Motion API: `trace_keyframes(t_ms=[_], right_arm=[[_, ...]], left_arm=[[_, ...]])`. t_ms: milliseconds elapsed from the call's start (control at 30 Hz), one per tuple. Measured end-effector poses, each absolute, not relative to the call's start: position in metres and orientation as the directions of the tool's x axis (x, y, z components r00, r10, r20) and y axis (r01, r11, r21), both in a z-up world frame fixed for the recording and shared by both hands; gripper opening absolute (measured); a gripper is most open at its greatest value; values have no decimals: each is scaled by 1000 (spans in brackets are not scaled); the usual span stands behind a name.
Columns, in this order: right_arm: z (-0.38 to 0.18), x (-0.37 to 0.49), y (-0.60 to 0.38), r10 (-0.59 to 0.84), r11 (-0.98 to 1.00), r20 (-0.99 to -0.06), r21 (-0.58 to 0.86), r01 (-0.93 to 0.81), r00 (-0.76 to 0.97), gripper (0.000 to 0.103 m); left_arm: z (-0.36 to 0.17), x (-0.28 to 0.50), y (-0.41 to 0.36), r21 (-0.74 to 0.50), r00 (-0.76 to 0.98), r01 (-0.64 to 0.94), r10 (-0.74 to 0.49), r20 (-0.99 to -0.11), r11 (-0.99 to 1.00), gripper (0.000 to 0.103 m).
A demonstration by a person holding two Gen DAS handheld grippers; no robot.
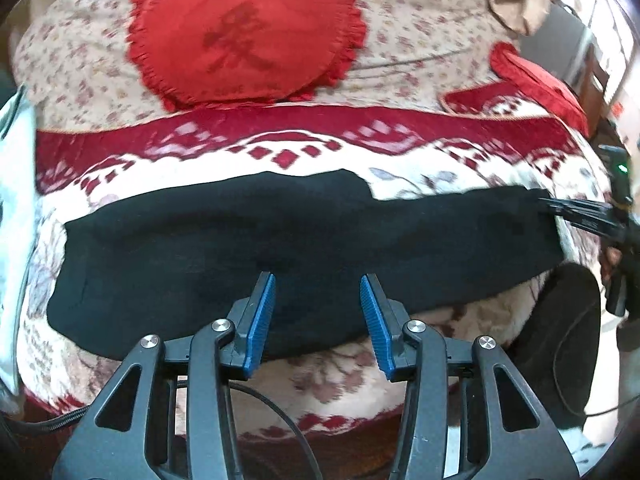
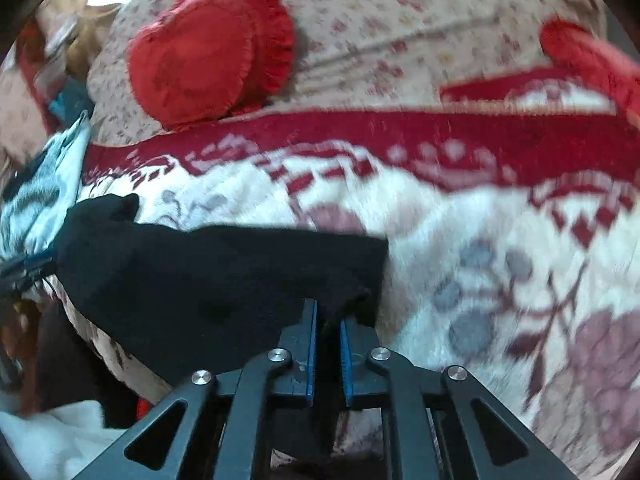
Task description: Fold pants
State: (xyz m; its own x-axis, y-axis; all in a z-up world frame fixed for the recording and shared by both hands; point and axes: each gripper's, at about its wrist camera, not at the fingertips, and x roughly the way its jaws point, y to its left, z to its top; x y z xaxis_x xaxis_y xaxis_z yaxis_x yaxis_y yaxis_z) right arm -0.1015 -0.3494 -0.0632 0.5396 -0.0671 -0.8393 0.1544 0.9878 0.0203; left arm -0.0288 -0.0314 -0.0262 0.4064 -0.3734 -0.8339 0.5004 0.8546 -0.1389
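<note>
Right tongs [image 2: 328, 316] pinch the black pants' [image 1: 280, 240] end; left tongs [image 1: 318, 292] spread above the near edge.

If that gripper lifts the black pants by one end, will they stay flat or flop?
Probably flop: the black pants lie limp on the blanket, following its surface. The right gripper bunches the cloth it pinches, so it looks soft. The rest would likely drag.
</note>
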Motion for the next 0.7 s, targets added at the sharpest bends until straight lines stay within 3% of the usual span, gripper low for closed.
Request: trace_keyframes(t_ms=[133, 300, 367, 400, 433, 700], right_arm=[[-57, -88, -350, -187, 979, -825, -111, 172, 533, 8], [-85, -86, -368, -92, 979, -872, 8, 203, 481, 10], [-80, -95, -379, -52, 968, -854, 83, 236, 517, 18], [-78, -99, -386, -34, 959, -846, 121, 255, 532, 38], [-78, -101, -393, -17, 951, -844, 152, 269, 537, 51], [-102, -79, -400, 198, 926, -849, 326, 192, 489, 49]], left_arm=[[-27, -17, -14, -170, 434, 421, -363, -825, 891, 44], [-42, -11, -10, -162, 422, 384, -328, -845, 909, 44], [-44, -12, -11, -158, 419, 384, -324, -848, 910, 44], [-44, -11, -11, -160, 417, 382, -325, -849, 910, 44], [-45, -10, -11, -167, 414, 378, -327, -850, 911, 44], [-45, -13, -22, -173, 395, 392, -335, -855, 904, 44]])
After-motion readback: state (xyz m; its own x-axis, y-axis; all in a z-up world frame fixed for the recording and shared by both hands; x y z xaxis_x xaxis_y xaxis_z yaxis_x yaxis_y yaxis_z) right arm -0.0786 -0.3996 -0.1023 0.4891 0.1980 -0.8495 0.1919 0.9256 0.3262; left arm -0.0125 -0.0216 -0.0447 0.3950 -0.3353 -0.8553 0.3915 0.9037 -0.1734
